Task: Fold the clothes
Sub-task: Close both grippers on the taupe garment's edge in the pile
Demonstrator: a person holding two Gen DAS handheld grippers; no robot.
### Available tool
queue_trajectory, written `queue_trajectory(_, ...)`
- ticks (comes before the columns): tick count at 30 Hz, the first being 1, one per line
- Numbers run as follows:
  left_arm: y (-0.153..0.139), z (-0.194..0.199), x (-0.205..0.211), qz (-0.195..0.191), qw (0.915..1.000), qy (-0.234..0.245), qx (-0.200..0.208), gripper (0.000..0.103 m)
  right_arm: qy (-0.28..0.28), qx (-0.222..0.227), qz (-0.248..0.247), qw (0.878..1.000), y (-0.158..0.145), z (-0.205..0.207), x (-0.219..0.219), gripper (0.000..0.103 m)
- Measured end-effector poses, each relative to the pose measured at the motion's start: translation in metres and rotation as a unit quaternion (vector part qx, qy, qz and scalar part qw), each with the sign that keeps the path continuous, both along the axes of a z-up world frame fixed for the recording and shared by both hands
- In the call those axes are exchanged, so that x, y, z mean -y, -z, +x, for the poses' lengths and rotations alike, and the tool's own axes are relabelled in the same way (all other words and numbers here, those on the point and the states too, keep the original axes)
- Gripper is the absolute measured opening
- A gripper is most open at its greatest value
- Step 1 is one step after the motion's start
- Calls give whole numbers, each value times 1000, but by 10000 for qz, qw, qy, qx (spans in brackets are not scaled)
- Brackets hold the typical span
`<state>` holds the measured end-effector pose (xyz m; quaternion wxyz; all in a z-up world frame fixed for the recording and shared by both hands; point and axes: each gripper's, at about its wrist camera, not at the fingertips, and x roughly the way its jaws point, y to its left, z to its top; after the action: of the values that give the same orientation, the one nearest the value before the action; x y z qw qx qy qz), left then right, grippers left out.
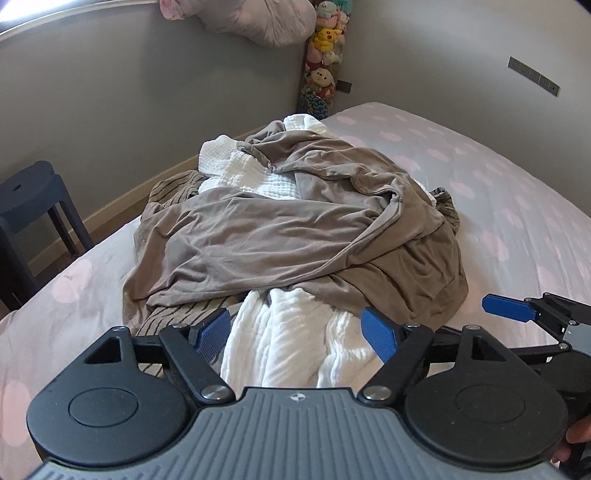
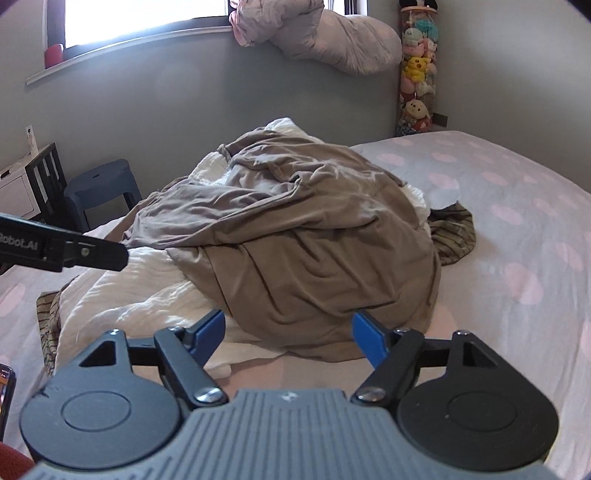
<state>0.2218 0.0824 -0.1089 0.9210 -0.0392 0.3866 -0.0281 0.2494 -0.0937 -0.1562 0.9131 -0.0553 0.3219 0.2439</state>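
A heap of clothes lies on the bed: a taupe garment point(image 1: 280, 229) point(image 2: 295, 221) on top, a white textured garment point(image 1: 291, 343) point(image 2: 147, 288) under it, and a striped brown one point(image 1: 173, 188) point(image 2: 452, 232) at the edges. My left gripper point(image 1: 297, 332) is open, its blue pads either side of the white garment's near end, just above it. My right gripper point(image 2: 288, 332) is open over the taupe garment's near hem. The right gripper's blue finger shows at the right of the left wrist view point(image 1: 509, 308). The left gripper's black body shows in the right wrist view point(image 2: 66, 249).
The bed point(image 1: 517, 206) point(image 2: 517, 229) has a grey sheet with pink dots. A dark blue stool point(image 1: 26, 199) point(image 2: 103, 188) stands beside the bed at the left. A column of plush toys point(image 1: 325, 55) point(image 2: 417, 74) stands in the corner. A pink bundle point(image 2: 332, 33) hangs at the windowsill.
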Motion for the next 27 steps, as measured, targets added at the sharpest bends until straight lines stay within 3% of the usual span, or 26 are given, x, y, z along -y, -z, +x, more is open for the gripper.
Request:
queue_trajectory(2, 10, 17, 4, 117, 9998, 63, -116, 69, -88, -75, 24, 9999, 9, 9, -10, 75)
queue_trajectory(4, 17, 28, 7, 141, 9997, 95, -158, 62, -129, -118, 37, 9998, 16, 16, -18, 66)
queue_trajectory(8, 30, 48, 12, 185, 9995, 153, -208, 62, -74, -145, 48, 9999, 28, 28, -26, 58)
queue_trajectory(10, 37, 55, 15, 279, 9991, 153, -268, 62, -53, -172, 45, 9998, 32, 31, -26, 41)
queue_trajectory(12, 44, 58, 16, 363, 9988, 110, -304, 69, -52, -251, 139, 9996, 33, 34, -23, 35)
queue_trajectory(13, 46, 59, 15, 371, 9987, 29, -353, 81, -44, -296, 199, 9994, 34, 36, -21, 35)
queue_trajectory(16, 53, 62, 9, 357, 9975, -260, -557, 101, -21, -350, 250, 9991, 37, 36, -19, 35)
queue_trajectory(19, 58, 63, -1, 158, 9965, -449, -690, 103, 16, -377, 304, 9988, 38, 35, -20, 38)
queue_trajectory(27, 65, 53, -3, 57, 9978, -445, -497, 103, 64, -430, 372, 9984, 41, 37, -21, 41)
